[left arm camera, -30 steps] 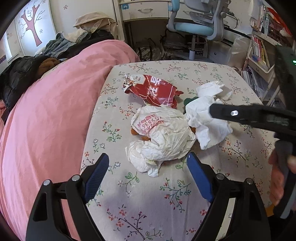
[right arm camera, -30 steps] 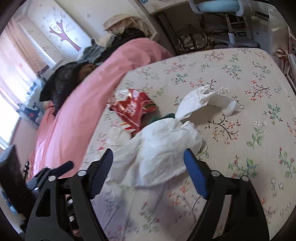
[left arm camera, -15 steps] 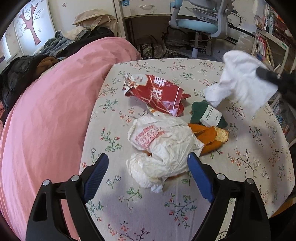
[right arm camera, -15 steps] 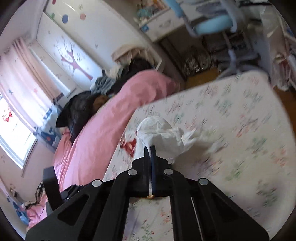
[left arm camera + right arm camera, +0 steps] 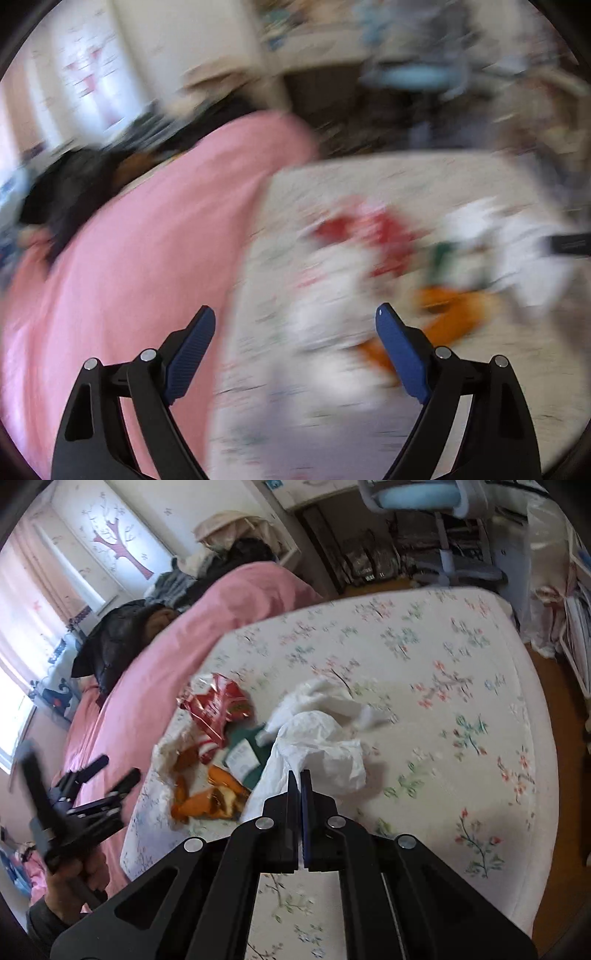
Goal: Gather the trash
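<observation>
I see a bed with a flowered sheet (image 5: pixel 461 709); a pink blanket (image 5: pixel 177 672) covers its left side. At far left in the right wrist view, a hand (image 5: pixel 70 882) holds my left gripper (image 5: pixel 110 771) over the blanket near the bed's left edge. Its jaws stand wide apart with nothing between them. The left wrist view is badly blurred. Just right of it, near the middle of the sheet, lies the trash: an orange peel (image 5: pixel 210 797) nearest the near edge, a red snack bag (image 5: pixel 218 705) behind it, a small green packet (image 5: pixel 243 753) between them. Right of the pile, my right gripper (image 5: pixel 300 775) is closed tight on crumpled white paper (image 5: pixel 317 746), pinching its lower fold. A second white tissue (image 5: pixel 325 701) lies just behind, toward the far edge.
</observation>
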Tool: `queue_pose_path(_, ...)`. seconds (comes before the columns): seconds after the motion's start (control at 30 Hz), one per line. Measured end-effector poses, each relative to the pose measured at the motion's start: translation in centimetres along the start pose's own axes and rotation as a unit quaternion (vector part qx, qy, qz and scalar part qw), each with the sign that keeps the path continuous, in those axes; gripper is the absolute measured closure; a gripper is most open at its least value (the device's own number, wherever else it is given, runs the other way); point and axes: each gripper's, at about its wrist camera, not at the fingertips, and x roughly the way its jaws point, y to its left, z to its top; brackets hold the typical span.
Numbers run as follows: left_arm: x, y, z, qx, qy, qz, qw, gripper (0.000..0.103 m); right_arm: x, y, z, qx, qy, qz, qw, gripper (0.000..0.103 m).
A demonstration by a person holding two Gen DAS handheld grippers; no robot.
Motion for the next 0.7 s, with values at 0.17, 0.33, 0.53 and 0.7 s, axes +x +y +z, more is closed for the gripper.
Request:
queue_pose_path(0.17, 0.1, -6.5, -1.1, 0.127, 0.004, -0.059, 0.9901, 0.018, 1.0, -0.7, -0.4, 0.009, 0.015, -0.01, 1.0, 0.073)
queue_pose_path(0.33, 3.3, -7.8, -2.0, 0.156, 0.049, -0.038, 0.9858, 0.018, 2.5, -0.1, -0.4, 0.001, 0.023, -0.032, 0.999, 0.052)
queue_pose_path(0.53, 5.5, -7.6, -1.5, 0.136, 0.073, -0.044, 0.987, 0.018, 3.9, -0.1, -0.4, -0.015, 0.029, -0.068, 0.997, 0.052)
queue_pose_path(0.7, 5.4, -7.9, -1.5, 0.107, 0.094, -0.094, 0.9853, 0.052, 4.2, -0.2, -0.5, -0.024, 0.026, -0.082, 0.996, 0.053)
